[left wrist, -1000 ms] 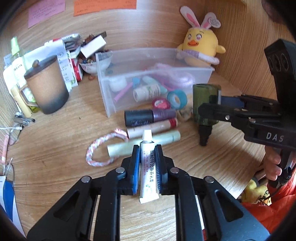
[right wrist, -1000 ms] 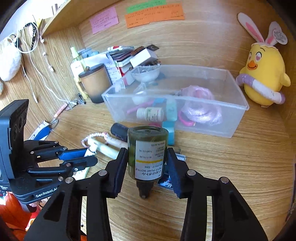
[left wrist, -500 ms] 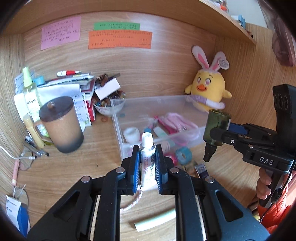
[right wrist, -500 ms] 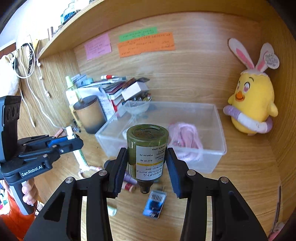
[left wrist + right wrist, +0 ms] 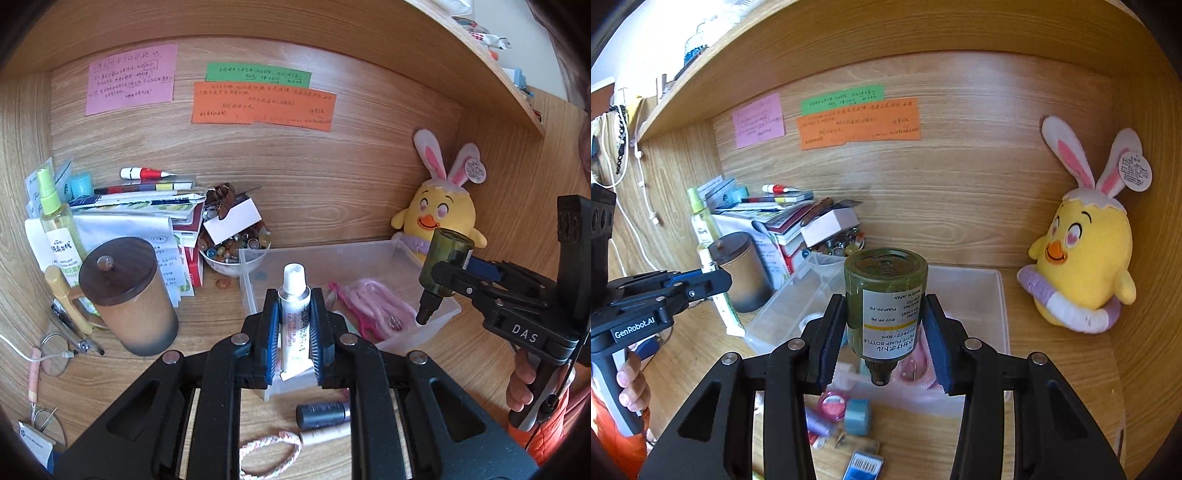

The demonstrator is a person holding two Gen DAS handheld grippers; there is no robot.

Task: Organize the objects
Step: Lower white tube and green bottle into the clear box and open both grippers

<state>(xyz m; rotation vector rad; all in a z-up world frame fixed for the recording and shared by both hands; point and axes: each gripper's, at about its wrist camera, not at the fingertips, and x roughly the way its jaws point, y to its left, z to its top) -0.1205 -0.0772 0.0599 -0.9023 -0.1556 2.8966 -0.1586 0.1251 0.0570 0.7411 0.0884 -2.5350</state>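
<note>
My left gripper (image 5: 294, 328) is shut on a white ointment tube (image 5: 294, 317), cap pointing away, held above the near wall of the clear plastic bin (image 5: 255, 280). My right gripper (image 5: 886, 332) is shut on a dark green pump bottle (image 5: 886, 302), held upside down above the bin (image 5: 1001, 306). In the left wrist view the bottle (image 5: 441, 267) hangs over the bin's right end. In the right wrist view the tube (image 5: 718, 295) is at the left. Pink cord (image 5: 373, 306) lies inside the bin.
On the desk near the bin lie a dark lipstick tube (image 5: 321, 413), a braided loop (image 5: 267, 452), tape rolls (image 5: 833, 402) and a blue card (image 5: 864, 463). A lidded brown mug (image 5: 127, 295), a bead bowl (image 5: 231, 254) and stacked packets stand left. A yellow chick plush (image 5: 1082, 266) sits right.
Both grippers have risen from desk level with their objects and tilted up toward the back wall. They now hang over the bin instead of over the loose items in front of it.
</note>
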